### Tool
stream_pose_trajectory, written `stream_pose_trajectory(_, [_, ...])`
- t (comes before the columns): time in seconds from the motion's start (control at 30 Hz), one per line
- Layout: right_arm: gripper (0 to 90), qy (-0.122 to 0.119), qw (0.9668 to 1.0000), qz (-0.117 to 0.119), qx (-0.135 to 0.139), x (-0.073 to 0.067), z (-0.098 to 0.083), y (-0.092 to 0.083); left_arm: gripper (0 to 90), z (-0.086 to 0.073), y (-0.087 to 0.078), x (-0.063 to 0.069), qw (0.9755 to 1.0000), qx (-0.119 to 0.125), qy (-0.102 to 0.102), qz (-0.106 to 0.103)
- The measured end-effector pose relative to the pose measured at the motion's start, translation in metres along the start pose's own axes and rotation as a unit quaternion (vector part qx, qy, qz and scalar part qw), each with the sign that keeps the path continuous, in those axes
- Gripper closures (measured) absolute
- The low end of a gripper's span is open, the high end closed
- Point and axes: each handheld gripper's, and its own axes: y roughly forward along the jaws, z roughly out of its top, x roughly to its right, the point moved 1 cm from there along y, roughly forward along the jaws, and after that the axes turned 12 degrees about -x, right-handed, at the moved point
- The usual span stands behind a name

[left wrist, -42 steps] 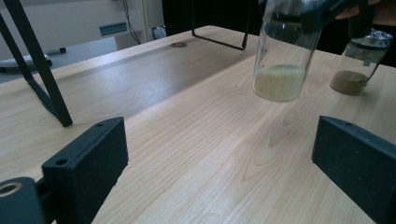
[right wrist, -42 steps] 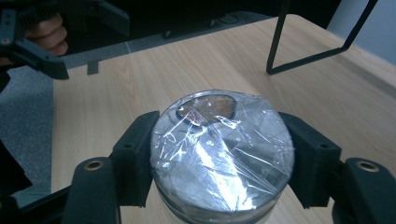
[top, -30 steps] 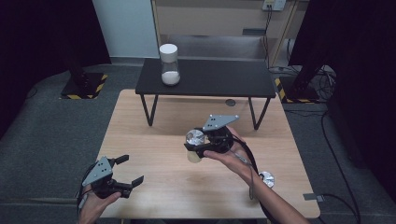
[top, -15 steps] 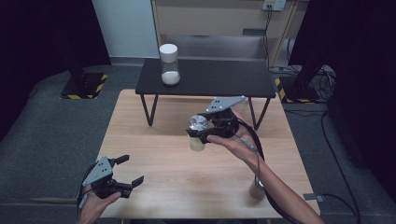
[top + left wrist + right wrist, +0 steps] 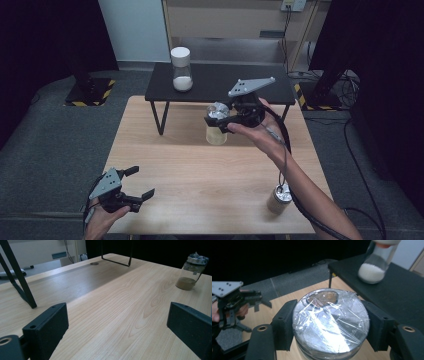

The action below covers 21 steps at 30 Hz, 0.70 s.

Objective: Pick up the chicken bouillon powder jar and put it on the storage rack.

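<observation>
The right gripper (image 5: 218,121) has its jaws closed on the lidded jar (image 5: 217,126), clamping it just under the foil-wrapped lid (image 5: 329,315), and holds it clear of the wooden table (image 5: 210,185), close to the front edge of the black shelf (image 5: 220,85). In the right gripper view the two black pads press against opposite sides of the lid, with the shelf top and the white-powder jar (image 5: 377,267) just beyond. So the pick-up looks done: the jar is off the table and secure in the grip, upright as far as the pictures show. What seems left is the placing, most likely onto the shelf beside the white-powder jar (image 5: 181,69) (that one stands there already, so the shelf reads as the destination, though this is a judgement). A second jar (image 5: 278,198) with a foil lid and tan contents stands on the table near the front right corner, untouched, and probably waits its turn. The left gripper (image 5: 137,192) rests low at the near left corner of the table with its jaws wide open and nothing between them; its own view looks across bare wood towards that second jar (image 5: 192,272). By this reading, one jar sits on the shelf, one is in transit, and one has yet to be picked up.
</observation>
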Motion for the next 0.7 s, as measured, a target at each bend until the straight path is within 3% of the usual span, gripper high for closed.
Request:
stream_pose_trajectory(0.37, [35.6, 0.016, 0.9997, -0.013, 0.013, 0.010, 0.021, -0.012, 2.6, 0.000, 0.000, -0.001, 1.0000, 0.001, -0.001, -0.001])
stream_pose_trajectory(0.7, [35.6, 0.028, 0.9983, -0.048, 0.018, 0.019, 0.040, -0.016, 2.6, 0.000, 0.000, -0.001, 1.0000, 0.001, -0.001, -0.002])
